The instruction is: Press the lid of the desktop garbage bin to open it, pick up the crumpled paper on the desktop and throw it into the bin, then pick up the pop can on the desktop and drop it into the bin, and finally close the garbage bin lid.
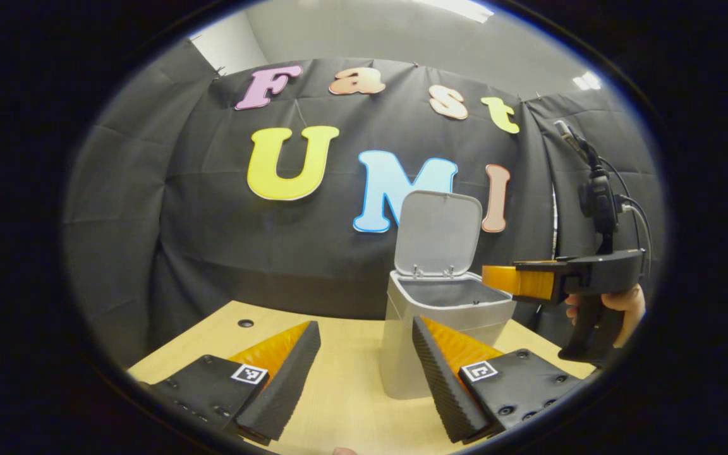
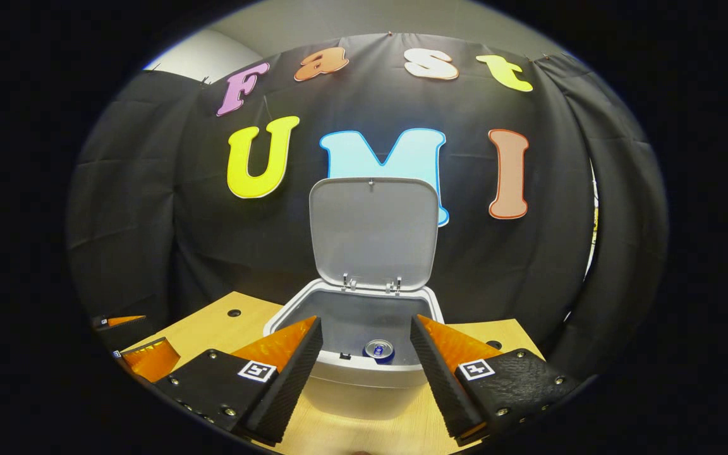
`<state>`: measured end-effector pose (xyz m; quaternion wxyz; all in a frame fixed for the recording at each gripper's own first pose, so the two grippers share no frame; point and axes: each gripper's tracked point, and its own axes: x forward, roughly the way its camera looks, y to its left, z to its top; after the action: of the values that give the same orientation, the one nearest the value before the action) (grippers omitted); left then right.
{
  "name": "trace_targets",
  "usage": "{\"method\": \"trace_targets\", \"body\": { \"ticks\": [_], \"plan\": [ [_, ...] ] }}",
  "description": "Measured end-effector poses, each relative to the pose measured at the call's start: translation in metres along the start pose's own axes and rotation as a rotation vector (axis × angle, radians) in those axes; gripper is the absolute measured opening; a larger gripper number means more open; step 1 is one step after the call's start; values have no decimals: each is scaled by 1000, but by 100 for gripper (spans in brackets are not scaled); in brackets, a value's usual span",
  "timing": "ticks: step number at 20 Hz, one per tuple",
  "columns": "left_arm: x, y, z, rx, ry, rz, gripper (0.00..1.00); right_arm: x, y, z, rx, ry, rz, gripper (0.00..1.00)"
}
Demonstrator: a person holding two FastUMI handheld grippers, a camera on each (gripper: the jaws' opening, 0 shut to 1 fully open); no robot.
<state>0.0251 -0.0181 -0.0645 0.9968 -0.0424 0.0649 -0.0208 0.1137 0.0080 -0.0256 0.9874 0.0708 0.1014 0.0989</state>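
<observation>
- Right gripper view: the right gripper [image 2: 364, 363] hovers just above the bin [image 2: 354, 379], fingers spread apart and holding nothing.
- The can [image 2: 378, 349] lies inside the bin, top end facing up; the paper cannot be made out.
- The lid [image 2: 373, 230] stands upright, hinged at the back.
- Left gripper view: the left gripper [image 1: 364, 370] rests low over the tabletop [image 1: 351, 392], fingers released and empty, just beside the bin.
- Judged step: the drop looks done; closing remains. That calls for pushing the lid forward and down until it latches.
</observation>
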Motion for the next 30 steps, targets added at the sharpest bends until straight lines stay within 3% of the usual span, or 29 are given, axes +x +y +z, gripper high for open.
{"method": "trace_targets", "body": {
  "ticks": [7,16,30],
  "plan": [
    [-1,2,6,2,-16,-15,96,6,3,33,17,-37,11,89],
    [6,3,15,27,-38,-54,96,22,-5,92,-25,-97,-44,89],
    [-8,32,35,14,-89,37,96,81,-17,161,-15,-175,-101,89]
  ]
}}
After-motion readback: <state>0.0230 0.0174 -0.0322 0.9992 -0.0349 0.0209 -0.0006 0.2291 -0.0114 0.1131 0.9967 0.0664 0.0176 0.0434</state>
